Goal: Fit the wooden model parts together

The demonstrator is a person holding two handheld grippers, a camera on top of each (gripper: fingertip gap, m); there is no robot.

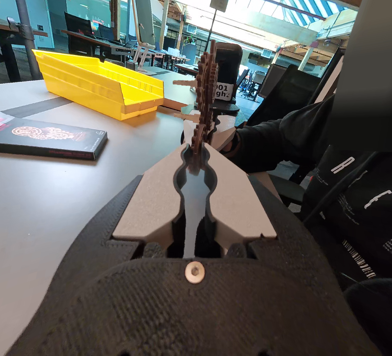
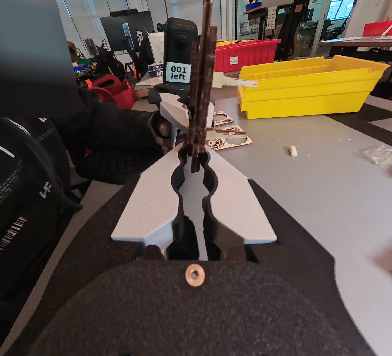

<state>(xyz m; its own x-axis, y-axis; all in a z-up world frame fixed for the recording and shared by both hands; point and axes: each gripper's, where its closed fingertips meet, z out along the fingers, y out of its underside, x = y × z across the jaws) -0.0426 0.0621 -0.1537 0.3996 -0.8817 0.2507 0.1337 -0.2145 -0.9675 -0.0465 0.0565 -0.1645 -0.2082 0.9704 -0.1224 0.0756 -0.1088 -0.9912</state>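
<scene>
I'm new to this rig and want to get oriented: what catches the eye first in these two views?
Dead centre, a dark wooden gear assembly stands on edge, pinched from opposite sides by the left gripper and the right gripper. Behind it on the grey table sits a bright yellow bin. A black box lies flat to the left in the left wrist view.

There are two grippers, the left gripper (image 1: 196, 150) and the right gripper (image 2: 194, 151), and one brown wooden gear model (image 1: 204, 99). On the table lie one yellow bin (image 1: 99, 82), one black box (image 1: 53, 138), two cut-out wooden sheets (image 2: 230, 141) and one small white peg (image 2: 293, 150).
</scene>
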